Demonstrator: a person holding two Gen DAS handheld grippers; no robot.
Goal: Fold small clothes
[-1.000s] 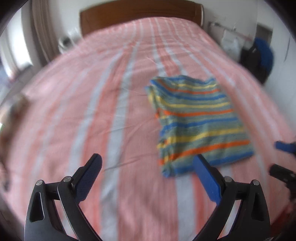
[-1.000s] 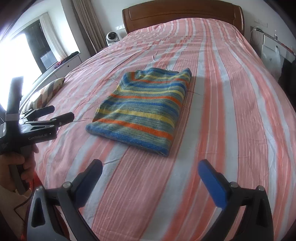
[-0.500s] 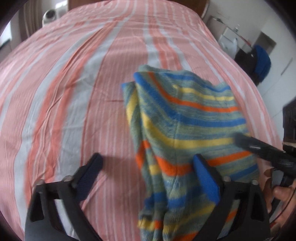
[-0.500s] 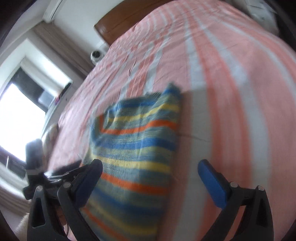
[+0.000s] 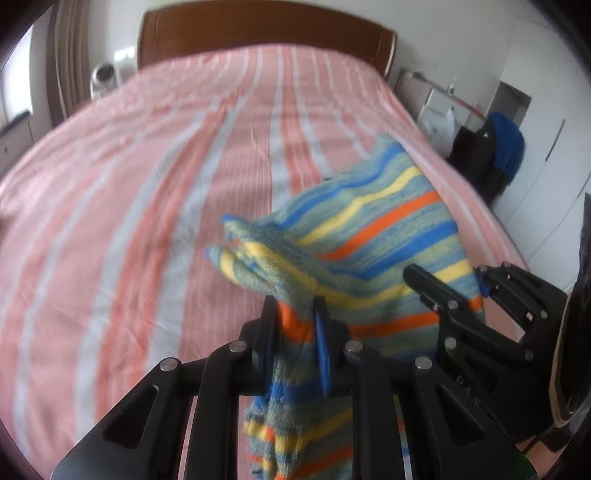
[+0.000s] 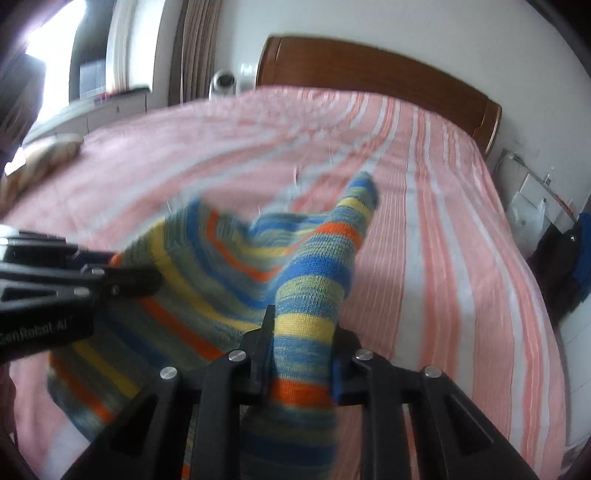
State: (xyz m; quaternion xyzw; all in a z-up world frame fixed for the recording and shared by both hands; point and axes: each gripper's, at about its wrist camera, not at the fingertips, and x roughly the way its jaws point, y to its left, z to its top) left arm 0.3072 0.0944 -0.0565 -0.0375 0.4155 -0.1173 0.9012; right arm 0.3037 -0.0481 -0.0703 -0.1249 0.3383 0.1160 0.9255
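the left tool [image 5: 295, 328] is closing, its jaws pinching a bunched fold of the striped knit garment [image 5: 369, 236], which rises out of the jaws toward 1 o'clock. the right tool [image 6: 301, 347] is closing too — a thick roll of the same garment sits clamped between its jaws, running up toward 12 o'clock. in the left wrist view the right tool shows at 4 o'clock, on the cloth's edge. the garment hangs lifted between both tools over the pink-striped bed [image 5: 147, 184] — wooden headboard [image 5: 258, 26] at 12 o'clock.

Black claw [image 5: 295, 321] frames, blue pads [image 5: 322, 347], silver screws [image 5: 237, 346]
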